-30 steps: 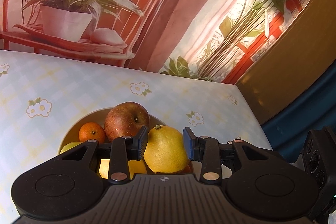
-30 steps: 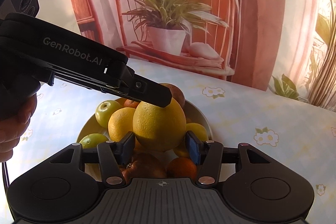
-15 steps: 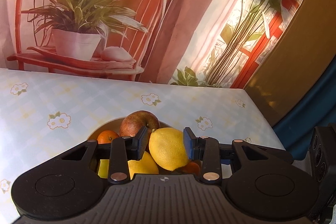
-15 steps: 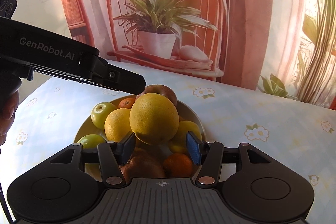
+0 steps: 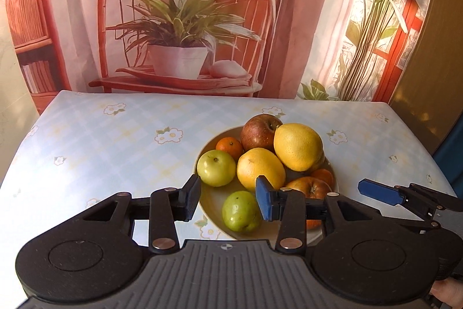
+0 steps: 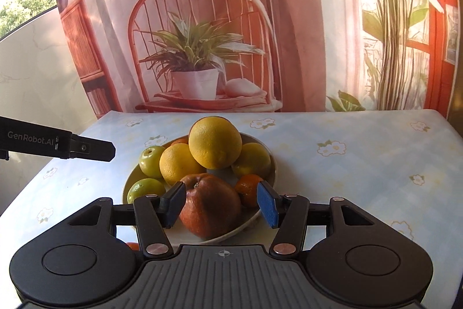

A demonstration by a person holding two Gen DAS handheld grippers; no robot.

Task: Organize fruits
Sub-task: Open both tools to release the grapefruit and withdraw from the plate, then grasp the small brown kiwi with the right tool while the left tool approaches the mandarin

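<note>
A cream bowl [image 5: 215, 197] [image 6: 264, 212] on the table is piled with fruit. A big yellow citrus [image 5: 298, 146] [image 6: 214, 142] sits on top, with an orange [image 5: 260, 168] [image 6: 178, 164], red apples [image 5: 260, 131] [image 6: 209, 204], green apples [image 5: 216, 167] [image 5: 241, 211] [image 6: 150, 161], and small mandarins [image 5: 230, 146] [image 6: 249, 188] around it. My left gripper [image 5: 228, 200] is open and empty, pulled back above the bowl's near left edge. My right gripper [image 6: 221, 204] is open and empty in front of the bowl. The right gripper's blue finger [image 5: 379, 194] shows at the right of the left wrist view.
The table [image 5: 101, 141] carries a pale blue checked cloth with flower prints. A printed backdrop of a chair and potted plant [image 5: 179, 48] hangs behind the far edge. The left gripper's black finger [image 6: 86, 149] shows at the left of the right wrist view.
Both grippers have drawn back and up from the bowl. The yellow citrus that sat between the fingers now rests on top of the pile, free of both grippers.
</note>
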